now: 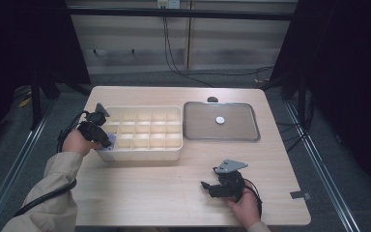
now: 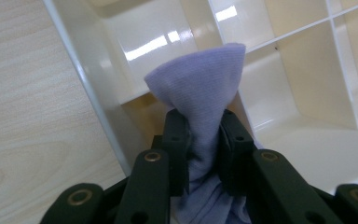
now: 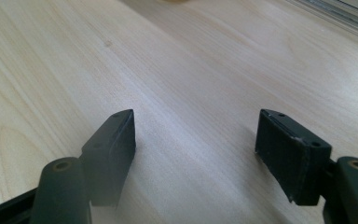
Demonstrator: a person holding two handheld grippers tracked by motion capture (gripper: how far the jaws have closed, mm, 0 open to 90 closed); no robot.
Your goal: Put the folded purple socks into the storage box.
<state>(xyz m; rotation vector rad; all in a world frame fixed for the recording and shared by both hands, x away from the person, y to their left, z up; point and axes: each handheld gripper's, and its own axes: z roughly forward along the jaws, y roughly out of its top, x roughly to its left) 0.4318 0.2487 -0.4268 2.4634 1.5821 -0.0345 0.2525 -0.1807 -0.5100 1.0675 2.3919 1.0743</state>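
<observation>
A cream organiser box [image 1: 174,153] with several compartments lies on the table's left half. My left gripper [image 1: 108,141] is over the box's near-left corner, shut on a lilac cloth [image 1: 109,146]. In the left gripper view the lilac cloth [image 2: 205,98] bunches up between the two black jaws of the left gripper [image 2: 204,140], above a compartment of the organiser box [image 2: 135,51]. My right gripper [image 1: 206,186] rests low over the wood near the front right, its jaws open. In the right gripper view the right gripper [image 3: 193,135] stands wide apart over bare tabletop.
A grey metal tray [image 1: 195,125] sits right of the box with a small white disc [image 1: 220,120] in it. A small dark object [image 1: 212,99] lies behind the tray. A strip of tape [image 1: 300,195] marks the front right corner.
</observation>
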